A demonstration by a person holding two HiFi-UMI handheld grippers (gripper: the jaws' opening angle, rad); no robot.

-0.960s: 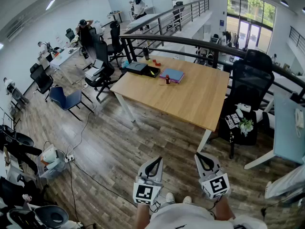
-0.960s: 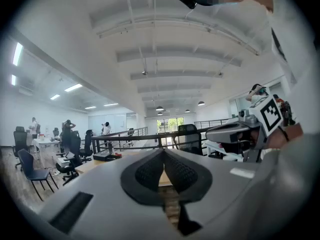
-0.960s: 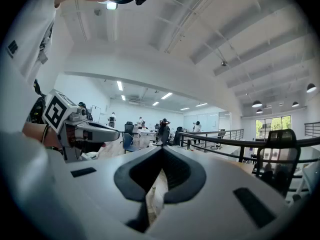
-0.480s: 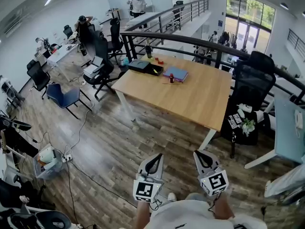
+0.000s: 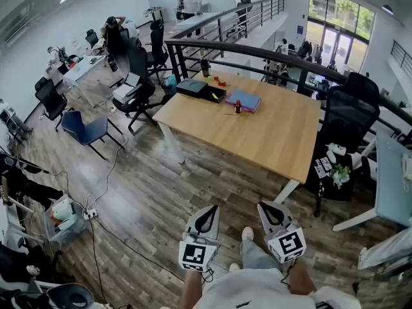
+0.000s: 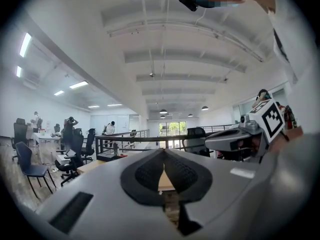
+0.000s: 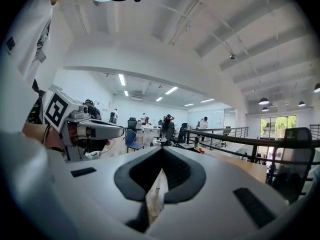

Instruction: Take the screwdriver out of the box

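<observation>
Screwdriver (image 5: 213, 96), as far as you can make it out from where you stand, is only a small yellow streak inside the black box (image 5: 205, 95), too small to tell more. That box lies open near the far left corner of the wooden surface (image 5: 270, 134), with a second flat black piece (image 5: 191, 86) just beside it on the left. A blue folder (image 5: 243, 100) rests to the right of the box, and a small red bottle (image 5: 237, 107) stands upright at the folder's near edge. A black railing (image 5: 283, 55) runs behind the surface, and a black office chair (image 5: 347, 111) stands at its right end.

You are well apart from all of this, standing on the wood-plank floor (image 5: 148, 198) with one shoe (image 5: 247, 234) forward. Your left tongs (image 5: 208, 212) and right tongs (image 5: 266, 206) are held low in front of you, side by side and apart from each other, both pointing roughly level toward the surface, with their marker cubes facing up at you.

In the left gripper view the left tongs (image 6: 162, 154) are clenched, the dark pads meeting at their tips with nothing between them. In the right gripper view the right tongs (image 7: 161, 156) are likewise clenched and empty. Neither touches anything.
</observation>
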